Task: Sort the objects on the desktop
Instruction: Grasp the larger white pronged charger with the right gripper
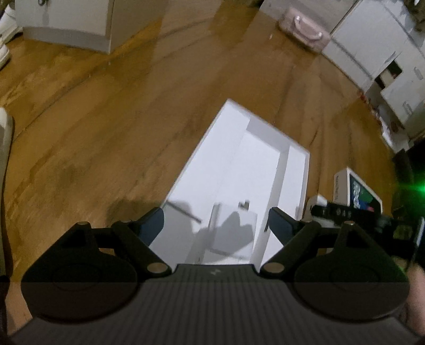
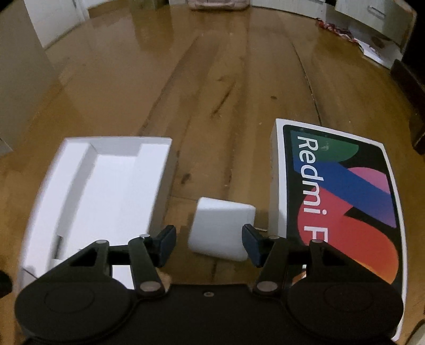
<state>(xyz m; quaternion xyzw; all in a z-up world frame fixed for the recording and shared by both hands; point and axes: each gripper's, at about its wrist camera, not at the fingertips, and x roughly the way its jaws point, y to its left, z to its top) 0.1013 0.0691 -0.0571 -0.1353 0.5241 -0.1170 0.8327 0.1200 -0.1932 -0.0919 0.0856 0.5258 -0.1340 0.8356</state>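
Observation:
An open white box tray (image 1: 239, 169) with inner compartments lies on the wooden floor; it also shows at the left of the right wrist view (image 2: 101, 185). My left gripper (image 1: 216, 221) is open and empty above its near end, where a thin dark pin (image 1: 183, 211) and a small white card (image 1: 233, 231) lie inside. A white charger block (image 2: 221, 228) lies between the tray and a Redmi box lid (image 2: 342, 207). My right gripper (image 2: 209, 245) is open, its jaws on either side of the charger's near end, not closed on it.
The Redmi lid (image 1: 358, 191) and the right gripper's body (image 1: 345, 212) show at the right of the left wrist view. White cabinets (image 1: 377, 53) and a pink case (image 1: 305, 29) stand at the far side. A white cabinet (image 1: 66, 21) stands far left.

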